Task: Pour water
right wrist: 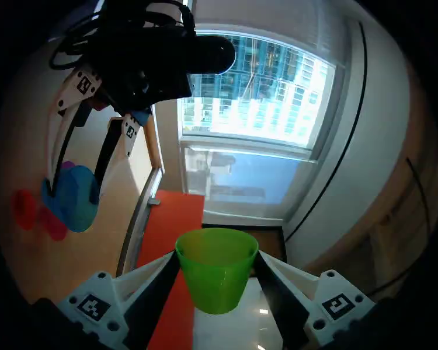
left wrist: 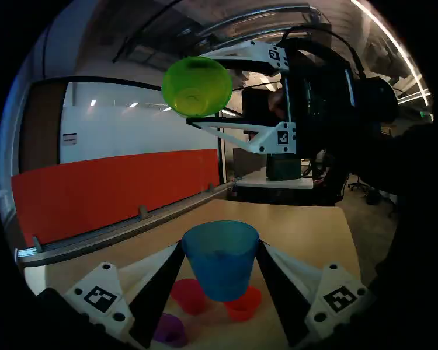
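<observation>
Left gripper view, your left gripper: its two fingers pinch the blue cup from either side, jaws pressed on its walls
Blue cup: upright, mouth up, held above the table
Under it: a pink cup, a red cup and a purple cup stand close together on the wood
Your right gripper: high in the air beyond the table, jaws clamped on the green cup
Green cup: tipped on its side, its mouth turned towards this camera, well above the blue cup
Water: you cannot tell from here whether either cup holds any
Background: an orange wall panel runs along the far side of the table

Right gripper view, your right gripper: both fingers press on the green cup, close to the lens
Scene tilt: the table stands along the left edge, so this gripper is rolled sideways
Left gripper: at upper left, fingers pinching the blue cup
Small cups: the pink, red and purple cups blur beside the blue cup
Behind: a bright window
</observation>
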`<state>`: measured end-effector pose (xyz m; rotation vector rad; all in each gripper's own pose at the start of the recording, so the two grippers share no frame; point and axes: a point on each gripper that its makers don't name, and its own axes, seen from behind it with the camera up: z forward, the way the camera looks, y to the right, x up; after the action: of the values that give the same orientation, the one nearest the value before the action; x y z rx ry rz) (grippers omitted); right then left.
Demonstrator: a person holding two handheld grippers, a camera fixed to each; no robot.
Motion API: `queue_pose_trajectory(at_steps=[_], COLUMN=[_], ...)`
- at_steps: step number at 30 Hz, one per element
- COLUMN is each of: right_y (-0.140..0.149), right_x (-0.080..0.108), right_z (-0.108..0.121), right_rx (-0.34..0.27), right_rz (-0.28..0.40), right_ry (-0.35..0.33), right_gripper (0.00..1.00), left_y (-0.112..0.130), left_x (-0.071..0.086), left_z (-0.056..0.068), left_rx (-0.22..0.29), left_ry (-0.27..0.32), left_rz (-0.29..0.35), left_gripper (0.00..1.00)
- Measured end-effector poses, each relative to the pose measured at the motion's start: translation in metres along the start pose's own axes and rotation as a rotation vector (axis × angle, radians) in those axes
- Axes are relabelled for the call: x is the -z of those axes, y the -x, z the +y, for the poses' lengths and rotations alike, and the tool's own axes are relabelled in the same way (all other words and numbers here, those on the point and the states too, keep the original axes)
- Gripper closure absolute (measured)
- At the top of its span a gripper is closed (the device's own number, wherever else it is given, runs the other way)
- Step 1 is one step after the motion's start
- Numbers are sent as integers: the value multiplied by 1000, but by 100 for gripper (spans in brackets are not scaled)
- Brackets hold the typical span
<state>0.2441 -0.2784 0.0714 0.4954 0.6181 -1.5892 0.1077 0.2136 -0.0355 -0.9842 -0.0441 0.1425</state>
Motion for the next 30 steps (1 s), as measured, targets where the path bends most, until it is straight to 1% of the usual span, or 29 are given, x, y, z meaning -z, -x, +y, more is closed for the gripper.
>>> queue_pose_trajectory(at_steps=[7, 9, 12, 16, 24, 30], right_y=[-1, -1, 1, 3, -2, -8], right_x=[0, 0, 1, 4, 13, 20], right_z=[0, 1, 1, -1, -5, -10], right_rx=[0, -12, -62, -182, -476, -729], right_rz=[5, 7, 8, 16, 44, 60], right_ry=[6, 9, 14, 16, 4, -11], right_gripper=[10, 10, 10, 10, 10, 10], left_y=[-1, -1, 0, 0, -4, -7], left_x=[-1, 0, 0, 1, 4, 7], left_z=[-1, -1, -1, -2, -4, -5], left_rx=[0, 1, 3, -1, -6, -9], left_ry=[-4, -4, -5, -8, -15, -22], left_rz=[3, 4, 4, 2, 5, 5], left_gripper=[13, 13, 13, 13, 13, 13])
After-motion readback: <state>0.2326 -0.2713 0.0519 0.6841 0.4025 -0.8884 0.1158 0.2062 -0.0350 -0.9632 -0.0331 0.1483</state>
